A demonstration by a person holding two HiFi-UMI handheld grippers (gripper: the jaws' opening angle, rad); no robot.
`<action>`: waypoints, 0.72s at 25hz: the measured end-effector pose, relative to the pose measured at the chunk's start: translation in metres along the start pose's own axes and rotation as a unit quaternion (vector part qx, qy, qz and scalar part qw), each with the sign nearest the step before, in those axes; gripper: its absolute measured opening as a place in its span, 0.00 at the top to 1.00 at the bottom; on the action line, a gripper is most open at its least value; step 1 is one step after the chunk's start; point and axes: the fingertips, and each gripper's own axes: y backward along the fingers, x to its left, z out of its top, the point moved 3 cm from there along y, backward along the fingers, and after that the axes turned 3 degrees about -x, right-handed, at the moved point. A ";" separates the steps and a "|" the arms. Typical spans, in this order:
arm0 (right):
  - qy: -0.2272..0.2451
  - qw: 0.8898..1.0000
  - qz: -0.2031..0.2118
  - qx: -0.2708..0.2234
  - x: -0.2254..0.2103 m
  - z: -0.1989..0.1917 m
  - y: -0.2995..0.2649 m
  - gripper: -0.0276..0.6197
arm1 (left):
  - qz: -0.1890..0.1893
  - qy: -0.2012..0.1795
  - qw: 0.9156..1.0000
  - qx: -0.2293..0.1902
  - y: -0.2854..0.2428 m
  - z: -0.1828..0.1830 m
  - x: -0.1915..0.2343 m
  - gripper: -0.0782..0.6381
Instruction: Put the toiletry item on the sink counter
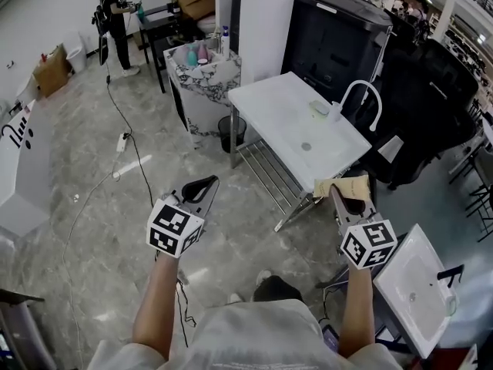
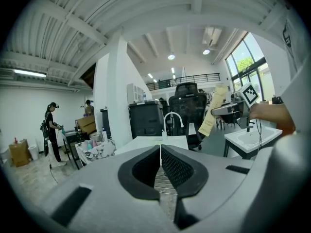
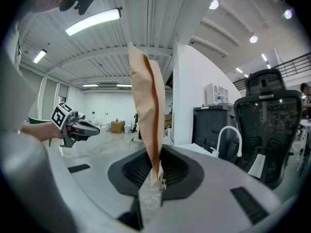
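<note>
A flat tan pouch (image 3: 148,106), the toiletry item, stands upright between the jaws of my right gripper (image 3: 155,166), which is shut on its lower end. In the head view this pouch (image 1: 342,185) and the right gripper (image 1: 344,199) hover just off the near right corner of the white sink counter (image 1: 269,102), which has a curved white faucet (image 1: 363,99). My left gripper (image 1: 199,193) is held out over the floor to the left of the counter. Its jaws are shut with nothing between them (image 2: 160,149). The left gripper view also shows the pouch (image 2: 213,111).
A second white basin (image 1: 416,284) stands at my lower right. A marble-patterned stand (image 1: 206,79) with bottles and a black bin (image 1: 231,133) sit behind the counter's left end. Black office chairs (image 1: 431,91) crowd the right. A person (image 1: 115,18) stands far back left. Cables (image 1: 127,141) run over the floor.
</note>
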 end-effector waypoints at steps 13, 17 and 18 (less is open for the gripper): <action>-0.028 1.000 0.007 0.001 -0.081 -0.020 -0.147 0.88 | 0.003 -0.012 0.999 0.041 -0.118 -0.014 0.087 0.87; -0.037 0.999 0.017 -0.001 -0.126 -0.015 -0.212 0.88 | 0.015 0.001 0.999 0.038 -0.182 0.002 0.129 0.87; -0.036 0.999 0.019 -0.001 -0.137 -0.013 -0.226 0.88 | 0.016 0.004 0.999 0.035 -0.198 0.007 0.138 0.87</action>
